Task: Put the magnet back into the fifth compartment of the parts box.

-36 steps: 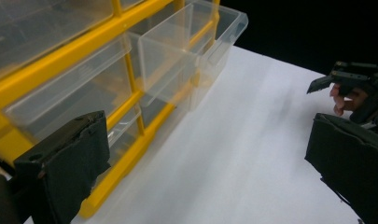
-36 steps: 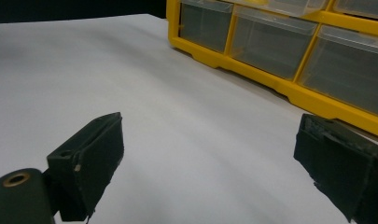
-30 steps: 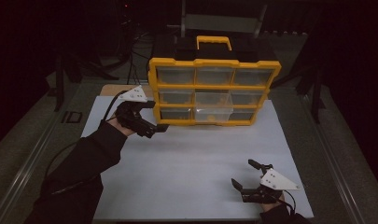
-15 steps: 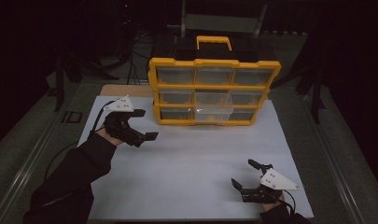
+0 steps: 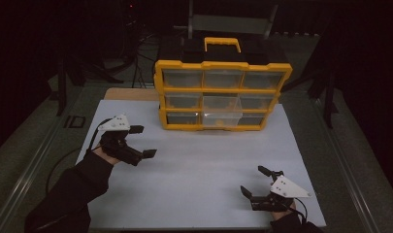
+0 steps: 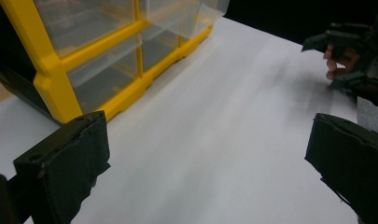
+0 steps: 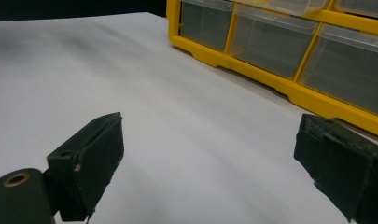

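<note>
Two hand-held grippers sit over a white worktop (image 5: 199, 165) facing a yellow drawer organizer (image 5: 222, 95) that stands upright along the worktop's far edge, near the middle, its long axis running left to right. At the left, the left gripper (image 5: 141, 141) hovers near the worktop's left edge, its jaws spread wide and holding nothing, pointing toward the middle of the worktop. From it the organizer lies ahead and to the right, close by; its own view shows the cabinet's lower left corner (image 6: 56, 93) just beyond its left jaw. One clear drawer (image 5: 220, 114) in the middle column, bottom rows, juts forward out of the frame, partly open, while the other drawers look flush. The left gripper seems the nearer hand to that drawer, so a push or pull there would likely fall to it, moving forward and rightward. At the right, the right gripper (image 5: 256, 183) rests low by the worktop's near right corner, jaws also wide apart and empty, well apart from the organizer, whose front bottom rail (image 7: 270, 79) it sees ahead. Between both grippers and the cabinet the worktop lies bare, leaving free room to approach.
</note>
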Demonstrator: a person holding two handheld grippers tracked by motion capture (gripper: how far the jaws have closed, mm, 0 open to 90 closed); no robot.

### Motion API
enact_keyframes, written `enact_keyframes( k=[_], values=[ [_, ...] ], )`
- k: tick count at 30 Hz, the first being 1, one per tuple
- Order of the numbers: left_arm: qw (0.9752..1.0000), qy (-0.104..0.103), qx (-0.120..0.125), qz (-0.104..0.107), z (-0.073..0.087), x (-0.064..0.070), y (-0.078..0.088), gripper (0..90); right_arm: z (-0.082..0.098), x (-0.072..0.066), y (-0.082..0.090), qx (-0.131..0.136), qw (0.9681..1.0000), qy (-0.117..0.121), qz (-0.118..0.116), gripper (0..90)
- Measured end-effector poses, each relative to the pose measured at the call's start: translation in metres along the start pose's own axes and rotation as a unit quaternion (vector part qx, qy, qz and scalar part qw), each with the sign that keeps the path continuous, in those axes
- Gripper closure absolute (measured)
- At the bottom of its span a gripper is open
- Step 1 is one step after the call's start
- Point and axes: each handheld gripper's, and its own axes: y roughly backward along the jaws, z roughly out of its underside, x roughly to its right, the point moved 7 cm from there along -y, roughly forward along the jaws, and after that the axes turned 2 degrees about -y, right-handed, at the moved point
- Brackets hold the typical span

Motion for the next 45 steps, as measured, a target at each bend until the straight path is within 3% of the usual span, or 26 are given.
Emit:
enact_keyframes(
  k=[18,22,37,45],
  values=[
    [0.9997,0.018,0.013,0.0,0.041,0.009,0.016,0.2,0.0,-0.001,-0.001,-0.003,1.0,0.001,-0.001,8.4],
    [0.9999,0.012,0.008,-0.001,0.05,0.013,0.014,0.2,0.0,-0.001,-0.001,-0.002,1.0,0.002,-0.001,8.3],
    [0.9994,0.032,0.014,0.007,0.088,0.019,0.009,0.2,0.001,-0.002,-0.002,-0.005,1.0,0.002,-0.002,8.4],
    [0.9993,0.034,0.017,0.005,0.1,0.024,0.008,0.2,0.001,-0.002,-0.001,-0.006,1.0,0.002,-0.002,8.3]
  ],
)
